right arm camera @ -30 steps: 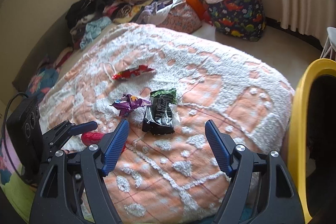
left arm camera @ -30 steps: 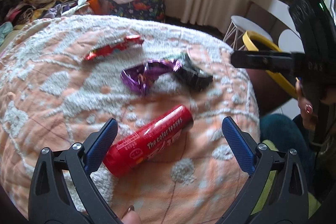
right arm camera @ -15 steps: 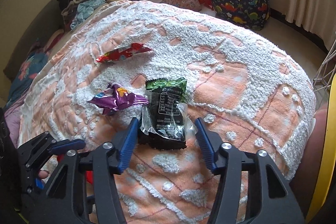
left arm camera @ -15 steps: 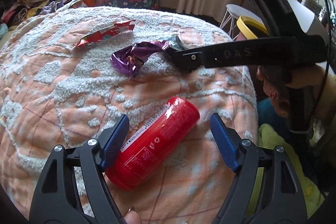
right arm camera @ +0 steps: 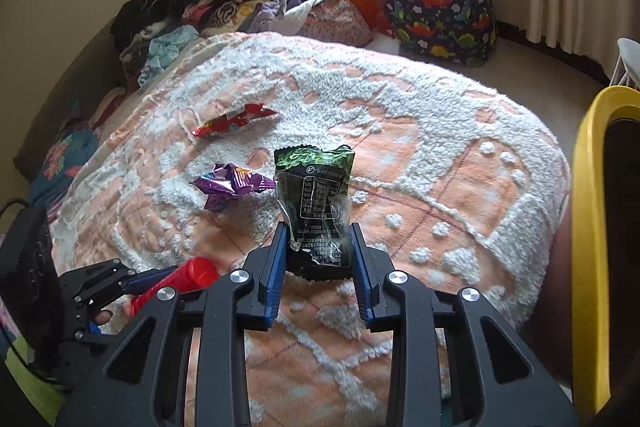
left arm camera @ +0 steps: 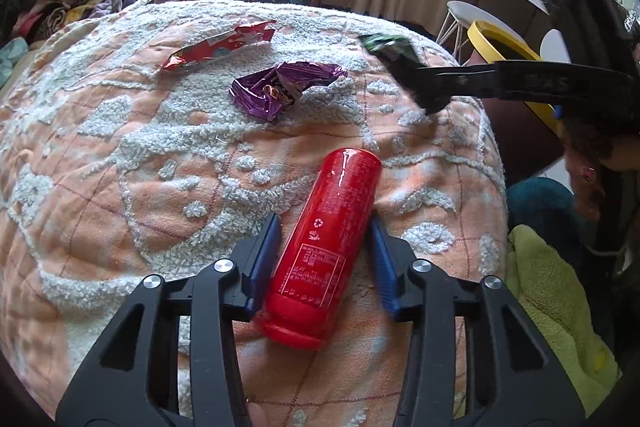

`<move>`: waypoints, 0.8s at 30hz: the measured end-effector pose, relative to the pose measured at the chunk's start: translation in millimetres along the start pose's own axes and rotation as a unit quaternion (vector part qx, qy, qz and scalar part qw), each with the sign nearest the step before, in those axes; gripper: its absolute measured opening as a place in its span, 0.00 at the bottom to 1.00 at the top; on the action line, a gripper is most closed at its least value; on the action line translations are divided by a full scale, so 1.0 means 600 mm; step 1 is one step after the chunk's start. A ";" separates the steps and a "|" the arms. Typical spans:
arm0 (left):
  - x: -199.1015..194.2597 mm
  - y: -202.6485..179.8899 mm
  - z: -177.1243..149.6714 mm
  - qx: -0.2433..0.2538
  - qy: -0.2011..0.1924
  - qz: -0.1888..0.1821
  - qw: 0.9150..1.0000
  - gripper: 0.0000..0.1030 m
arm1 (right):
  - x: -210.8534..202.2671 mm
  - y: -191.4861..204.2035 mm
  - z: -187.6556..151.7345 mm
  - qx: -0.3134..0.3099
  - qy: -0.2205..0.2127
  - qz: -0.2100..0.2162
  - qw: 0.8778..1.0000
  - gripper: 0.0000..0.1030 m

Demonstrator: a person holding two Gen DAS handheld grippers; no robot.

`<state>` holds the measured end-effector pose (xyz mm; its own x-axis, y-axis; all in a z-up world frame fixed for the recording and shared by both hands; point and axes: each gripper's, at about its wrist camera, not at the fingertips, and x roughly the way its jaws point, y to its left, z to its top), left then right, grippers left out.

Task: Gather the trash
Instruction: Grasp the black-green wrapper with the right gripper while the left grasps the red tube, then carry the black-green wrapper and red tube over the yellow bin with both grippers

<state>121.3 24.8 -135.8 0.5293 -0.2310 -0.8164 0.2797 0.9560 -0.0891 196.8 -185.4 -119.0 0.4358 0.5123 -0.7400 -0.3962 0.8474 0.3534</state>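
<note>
Left gripper (left arm camera: 324,259): jaws closing on the red tube (left arm camera: 324,247), pads touching both sides, lower centre of frame. Right gripper (right arm camera: 318,259): jaws closing, pinching the black-green packet (right arm camera: 316,211) upright at centre. Purple wrapper (right arm camera: 230,185) and red wrapper (right arm camera: 234,121) lie on the bedspread (right arm camera: 440,131), upper left of the packet.

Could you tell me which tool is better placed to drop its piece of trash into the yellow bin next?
Right: the right tool holds the black wrapper beside the yellow bin.
</note>
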 end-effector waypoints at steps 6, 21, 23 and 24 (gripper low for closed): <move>-0.006 -0.016 0.017 -0.026 -0.019 -0.014 0.999 0.24 | -0.048 -0.024 -0.006 0.018 -0.028 0.006 0.999 0.28; -0.046 -0.091 0.092 -0.033 -0.083 -0.054 0.994 0.24 | -0.164 -0.127 -0.013 0.078 -0.098 -0.023 0.992 0.28; -0.049 -0.107 0.104 -0.028 -0.088 -0.059 0.994 0.24 | -0.175 -0.140 -0.015 0.087 -0.104 -0.028 0.990 0.28; -0.050 -0.112 0.108 -0.026 -0.090 -0.061 0.994 0.24 | -0.179 -0.145 -0.016 0.091 -0.106 -0.030 0.990 0.28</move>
<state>138.7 -44.4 -68.2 0.6298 -0.3701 -0.6829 0.3107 0.9258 -0.2152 176.6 -315.2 -75.8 0.6218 0.4619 -0.6325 -0.2207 0.8782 0.4243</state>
